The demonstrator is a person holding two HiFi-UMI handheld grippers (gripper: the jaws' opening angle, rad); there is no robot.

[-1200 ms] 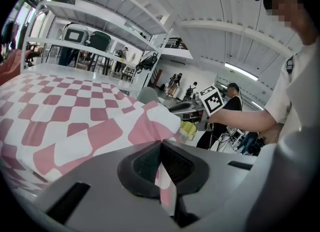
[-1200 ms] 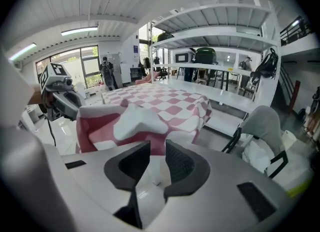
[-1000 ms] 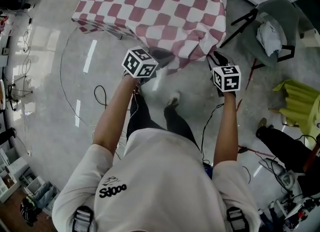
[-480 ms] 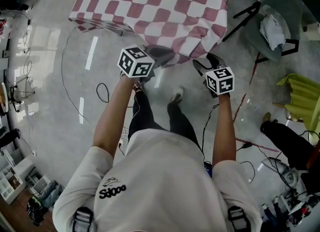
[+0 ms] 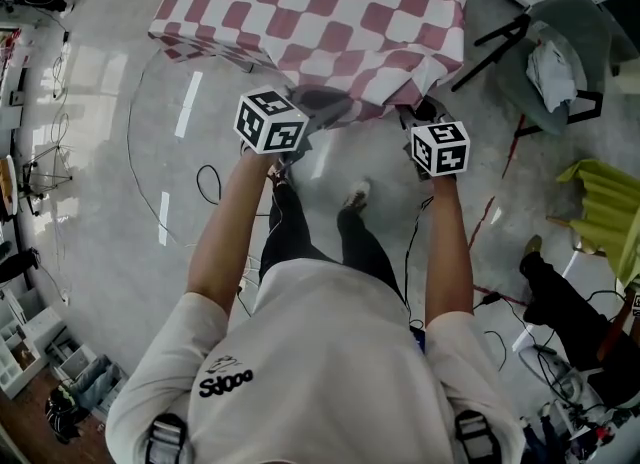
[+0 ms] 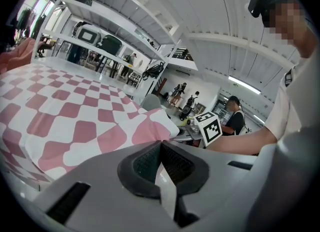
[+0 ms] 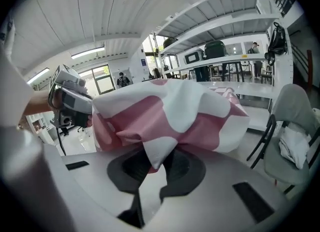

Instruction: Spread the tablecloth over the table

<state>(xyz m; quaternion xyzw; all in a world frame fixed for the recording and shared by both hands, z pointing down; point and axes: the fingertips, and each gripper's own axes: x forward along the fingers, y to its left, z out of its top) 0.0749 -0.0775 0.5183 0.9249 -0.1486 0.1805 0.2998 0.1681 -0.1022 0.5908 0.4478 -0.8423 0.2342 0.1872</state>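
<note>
Mostly done, I'd say. The cloth (image 5: pixel 320 12), red-and-white check, already lies across the desk top, fairly flat, w/ its left side hanging over the edge. The desk itself is hidden under it. The far end runs out of sight, so can't say how it sits there.

The near edge is where the work is: it's not hanging free yet, both claws have it. L claw (image 5: pixel 312 112) is clamped right down on the near hem, cloth running flat straight off its tips. R claw (image 5: pixel 425 117) has just been closing & has a bunched wad of the near right corner between its pads (image 7: pixel 131 170), folds puffed up above the jaws.

What's left, prob.: tug that corner out, get rid of the bunching, even the overhang along the near side, then let go. The right corner looks the messiest bit.

Surface: the cloth is thin & soft and creases easily, w/ a few ripples near the front and smoother further back.

Room:
- Pale grey glossy floor (image 5: pixel 110 172) w/ light glare, black cables (image 5: pixel 205 187) looping over it.
- A grey chair (image 5: pixel 575 22) w/ a white rag on its seat, off to the right of the desk.
- Something yellow-green (image 5: pixel 600 202) further right.
- White shelving (image 6: pixel 100 21) w/ cases on it, and a few other people (image 6: pixel 235 118) in the bkgd.
</note>
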